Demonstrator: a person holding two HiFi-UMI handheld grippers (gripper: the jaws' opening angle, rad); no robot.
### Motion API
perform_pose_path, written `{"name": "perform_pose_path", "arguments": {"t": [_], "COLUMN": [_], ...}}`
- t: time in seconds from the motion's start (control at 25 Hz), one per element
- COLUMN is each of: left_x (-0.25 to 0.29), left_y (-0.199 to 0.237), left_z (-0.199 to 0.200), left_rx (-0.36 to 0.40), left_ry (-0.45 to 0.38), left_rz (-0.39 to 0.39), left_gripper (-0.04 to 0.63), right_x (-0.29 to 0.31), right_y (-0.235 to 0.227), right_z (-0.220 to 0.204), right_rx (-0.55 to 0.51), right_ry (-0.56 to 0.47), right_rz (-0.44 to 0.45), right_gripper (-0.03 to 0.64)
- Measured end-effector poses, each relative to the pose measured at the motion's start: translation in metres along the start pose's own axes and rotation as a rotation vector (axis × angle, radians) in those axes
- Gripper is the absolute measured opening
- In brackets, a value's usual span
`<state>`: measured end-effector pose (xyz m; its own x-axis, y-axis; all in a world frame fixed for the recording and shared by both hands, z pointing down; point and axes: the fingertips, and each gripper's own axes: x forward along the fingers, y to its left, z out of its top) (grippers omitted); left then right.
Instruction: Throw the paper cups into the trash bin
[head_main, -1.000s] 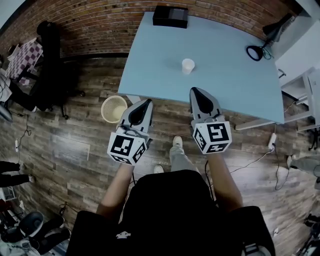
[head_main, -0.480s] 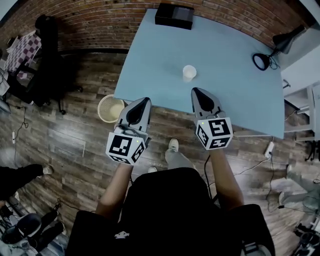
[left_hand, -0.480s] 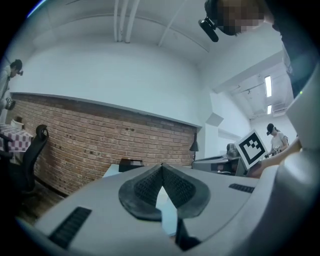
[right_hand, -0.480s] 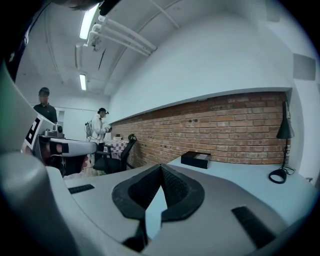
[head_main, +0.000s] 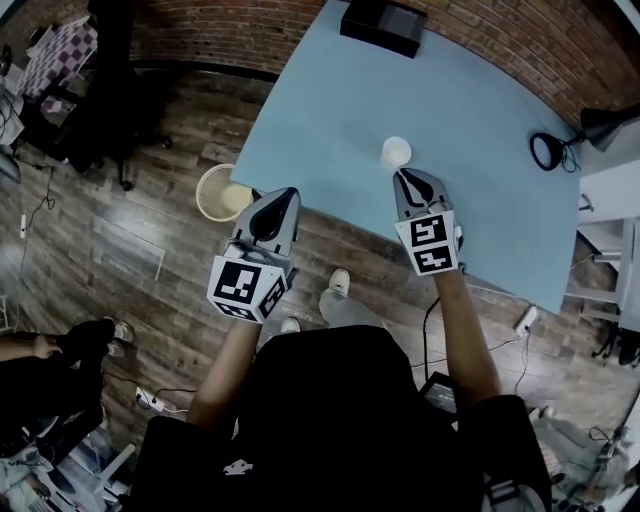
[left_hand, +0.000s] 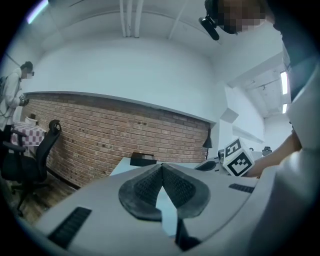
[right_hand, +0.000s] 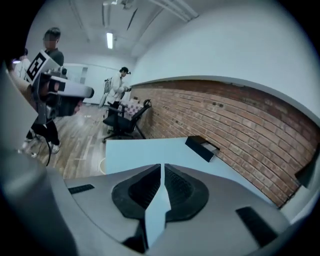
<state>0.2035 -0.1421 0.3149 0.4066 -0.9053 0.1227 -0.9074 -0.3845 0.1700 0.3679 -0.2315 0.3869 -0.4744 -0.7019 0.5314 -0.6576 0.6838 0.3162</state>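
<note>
Fingers (left_hand: 142, 187) clenched empty on left gripper (head_main: 290, 192) and right gripper (head_main: 401, 174), right one near paper cup (head_main: 396, 152)

Both arms forward, left hand-held gripper (head_main: 287, 193) and right hand-held gripper (head_main: 402, 175) closed and empty.

White paper cup (head_main: 396, 152) upright on blue table (head_main: 330, 110), cream trash bin (head_main: 208, 190) on wooden floor (head_main: 150, 250)
</note>
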Motion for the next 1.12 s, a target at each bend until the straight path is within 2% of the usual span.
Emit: {"name": "perform_pose_path", "arguments": {"t": [0.2,0.48,0.68,0.92,1.12], "left_x": [0.004,0.007,0.008,0.007,0.003], "left_y": [0.008,0.017,0.016,0.012,0.010], "left_z": [-0.004,-0.016,-0.026,-0.032,-0.033], "left_rx": [-0.013,-0.044,-0.058,-0.062,-0.060], "left_ry": [0.021,0.038,0.047,0.056,0.061], "left_rz": [0.064,0.149,0.180,0.207,0.221], "left_gripper": [0.003,0.003,0.003,0.003,0.003], "right_x": [0.033,0.073,0.097,0.115,0.121], "right_y": [-0.007,-0.009,-0.005,-0.007,-0.007], "right_z": [-0.027,-0.061,-0.085,-0.111,-0.121], "right_rx": [-0.115,-0.328,-0.449,-0.619,-0.715], "right_ry": [0.112,0.246,0.340,0.440,0.474], "right_rz": [0.077,0.171,0.242,0.251,0.241], "right_gripper": [0.006,0.073,0.118,0.126,0.126]}}
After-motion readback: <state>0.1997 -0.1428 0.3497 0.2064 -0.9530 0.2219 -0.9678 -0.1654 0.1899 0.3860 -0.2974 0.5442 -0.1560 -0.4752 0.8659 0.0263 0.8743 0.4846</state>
